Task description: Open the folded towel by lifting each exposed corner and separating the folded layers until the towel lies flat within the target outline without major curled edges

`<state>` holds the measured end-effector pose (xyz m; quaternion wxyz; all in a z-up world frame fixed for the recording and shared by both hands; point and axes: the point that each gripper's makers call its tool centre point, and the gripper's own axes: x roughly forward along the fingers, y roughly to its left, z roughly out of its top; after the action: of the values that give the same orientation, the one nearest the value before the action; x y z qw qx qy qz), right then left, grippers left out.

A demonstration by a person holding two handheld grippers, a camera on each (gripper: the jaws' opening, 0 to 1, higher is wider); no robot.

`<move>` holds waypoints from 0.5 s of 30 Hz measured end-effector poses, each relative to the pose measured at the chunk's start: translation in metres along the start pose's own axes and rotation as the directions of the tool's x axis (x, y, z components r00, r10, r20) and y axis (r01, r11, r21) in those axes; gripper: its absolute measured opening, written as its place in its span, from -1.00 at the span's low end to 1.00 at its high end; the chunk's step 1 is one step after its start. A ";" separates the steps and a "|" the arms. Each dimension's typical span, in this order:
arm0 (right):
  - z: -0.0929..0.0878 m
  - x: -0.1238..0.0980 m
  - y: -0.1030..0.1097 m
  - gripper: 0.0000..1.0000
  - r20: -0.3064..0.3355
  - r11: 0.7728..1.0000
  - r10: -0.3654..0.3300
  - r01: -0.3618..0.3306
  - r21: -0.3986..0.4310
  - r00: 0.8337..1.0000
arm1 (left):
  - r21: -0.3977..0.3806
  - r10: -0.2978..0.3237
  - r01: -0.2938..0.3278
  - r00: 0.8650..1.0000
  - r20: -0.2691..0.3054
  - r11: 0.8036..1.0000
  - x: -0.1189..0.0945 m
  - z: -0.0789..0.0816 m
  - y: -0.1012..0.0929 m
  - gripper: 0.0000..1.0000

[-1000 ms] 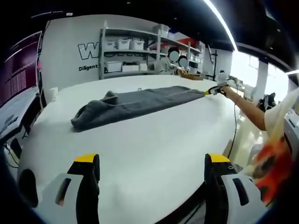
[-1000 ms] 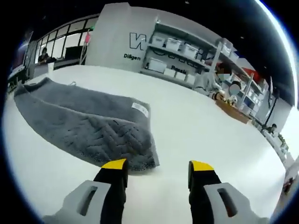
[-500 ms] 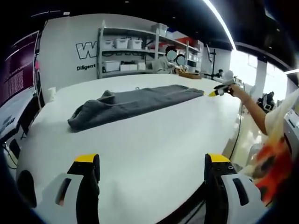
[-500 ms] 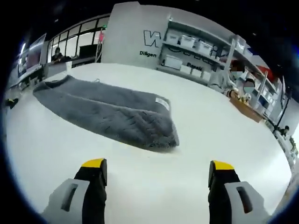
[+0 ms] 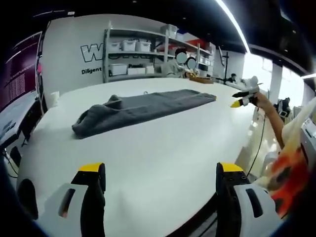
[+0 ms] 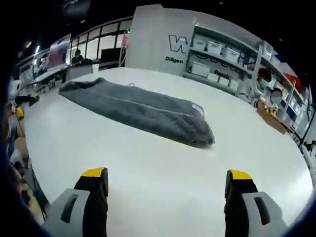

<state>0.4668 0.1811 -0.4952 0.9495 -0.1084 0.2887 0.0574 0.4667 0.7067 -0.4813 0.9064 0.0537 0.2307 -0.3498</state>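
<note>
While shelves (image 5: pixel 148 54) with bins line the far wall, nothing stands between either claw and the grey towel (image 5: pixel 138 109), lying bunched lengthwise on the white table (image 5: pixel 158 153). Left gripper (image 5: pixel 160 173) and right gripper (image 6: pixel 168 177), both jaws apart and empty, hang well short of it.

A white table (image 5: pixel 148 148) stands before shelving (image 5: pixel 148 54) holding white bins (image 5: pixel 131 46), beside a lettered wall (image 5: pixel 74 54).

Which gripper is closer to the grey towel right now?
Right. The right gripper hovers just off the towel's far end, jaws open. The left gripper sits back at the table's near edge, well short of it.
</note>
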 end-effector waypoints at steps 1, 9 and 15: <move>0.001 -0.004 0.005 0.98 0.007 1.000 0.007 -0.007 -0.004 1.000 | 0.001 0.002 -0.002 1.000 0.000 1.000 0.000 0.001 0.001 0.81; 0.016 -0.024 0.034 0.98 0.068 0.998 0.042 -0.039 -0.048 0.997 | 0.017 0.014 -0.014 1.000 0.004 1.000 0.008 0.014 0.005 0.78; 0.027 -0.026 0.048 0.98 0.115 0.994 0.098 -0.092 -0.059 0.988 | 0.035 0.018 -0.019 1.000 0.024 0.999 0.022 0.037 0.016 0.78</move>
<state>0.4513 0.2325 -0.4669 0.9579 -0.1163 0.2352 0.1167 0.5055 0.6956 -0.4595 0.9112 0.0679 0.2132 -0.3459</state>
